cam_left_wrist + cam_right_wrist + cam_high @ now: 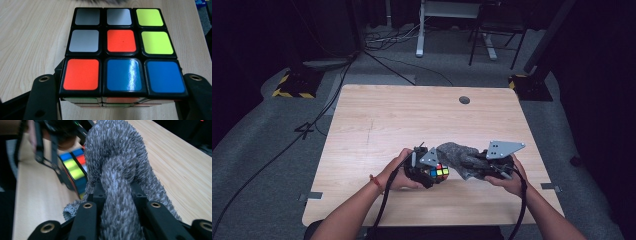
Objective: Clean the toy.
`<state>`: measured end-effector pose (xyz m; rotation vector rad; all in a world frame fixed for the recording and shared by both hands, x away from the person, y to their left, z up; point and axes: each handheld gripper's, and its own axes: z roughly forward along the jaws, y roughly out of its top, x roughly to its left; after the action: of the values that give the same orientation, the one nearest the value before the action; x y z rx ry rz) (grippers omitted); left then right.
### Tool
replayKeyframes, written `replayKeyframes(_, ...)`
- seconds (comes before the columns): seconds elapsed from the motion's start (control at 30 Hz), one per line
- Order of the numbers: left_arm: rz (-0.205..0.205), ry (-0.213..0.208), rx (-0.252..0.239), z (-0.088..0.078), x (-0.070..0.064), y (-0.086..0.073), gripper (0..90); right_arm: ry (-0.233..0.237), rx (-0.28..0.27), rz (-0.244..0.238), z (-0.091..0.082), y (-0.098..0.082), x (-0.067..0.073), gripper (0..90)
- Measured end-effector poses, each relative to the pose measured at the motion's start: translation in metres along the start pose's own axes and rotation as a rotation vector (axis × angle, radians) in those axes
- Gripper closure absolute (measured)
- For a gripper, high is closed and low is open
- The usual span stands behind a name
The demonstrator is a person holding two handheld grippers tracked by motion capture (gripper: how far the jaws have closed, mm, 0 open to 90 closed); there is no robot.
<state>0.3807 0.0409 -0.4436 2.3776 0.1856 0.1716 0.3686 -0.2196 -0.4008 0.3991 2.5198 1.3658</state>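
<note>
Near the front edge of the tabletop (377, 115) you hold two things close together. Your left hand-held gripper (424, 172) is clenched on a puzzle cube (441, 172) with many colours, and you keep it just above the wood. Your right hand-held gripper (492, 167) is clenched on a fuzzy grey cloth (457, 155), which bunches up between the jaws and flops over toward the cube. I think you hold the cube tight and steady so the cloth can rub it clean, and you pinch the cloth in a thick fold so it does not slip out.

From the high view you can see both of your hands and how the cloth reaches the cube's top. Up close, the left gripper view shows the cube (122, 50) face with grey, red, yellow-green and blue squares, and a black jaw at each lower side. Looking along the other jaws, the right gripper view shows the cloth (120, 175) fibres and the cube (73, 167) behind it, a bit blurry
</note>
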Motion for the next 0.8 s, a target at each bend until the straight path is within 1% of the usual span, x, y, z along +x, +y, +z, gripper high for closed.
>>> replayKeyframes(0.1,0.010,-0.004,0.008,0.002,-0.002,0.002,33.7,0.027,0.017,-0.033,0.008,0.008,0.008,72.7)
replayKeyframes(0.13,0.014,0.001,0.004,0.003,-0.002,0.003,33.7,0.036,0.026,-0.042,0.011,0.011,0.011,72.6)
replayKeyframes(0.23,0.014,0.000,0.008,0.004,-0.003,0.002,33.7,0.057,0.047,-0.055,0.019,0.015,0.015,72.6)
replayKeyframes(0.37,0.005,0.009,0.018,0.005,-0.002,-0.001,33.7,0.078,0.055,-0.054,0.027,0.017,0.018,72.6)
replayKeyframes(0.47,0.005,0.015,0.034,0.007,-0.001,-0.002,33.7,0.091,0.064,-0.057,0.032,0.017,0.020,72.6)
replayKeyframes(0.5,0.007,0.011,0.034,0.008,-0.001,-0.002,33.7,0.097,0.064,-0.054,0.033,0.017,0.021,72.6)
replayKeyframes(0.6,0.011,0.002,0.035,0.008,0.000,-0.002,33.8,0.094,0.075,-0.060,0.035,0.016,0.022,72.7)
replayKeyframes(0.63,0.008,0.003,0.033,0.009,-0.001,-0.003,33.8,0.083,0.080,-0.064,0.035,0.015,0.022,72.8)
replayKeyframes(0.7,0.014,-0.012,0.031,0.010,-0.001,-0.003,33.8,0.053,0.096,-0.065,0.034,0.013,0.019,72.9)
replayKeyframes(0.8,0.023,-0.016,0.026,0.009,-0.003,-0.002,33.8,0.016,0.106,-0.041,0.033,0.008,0.011,73.2)
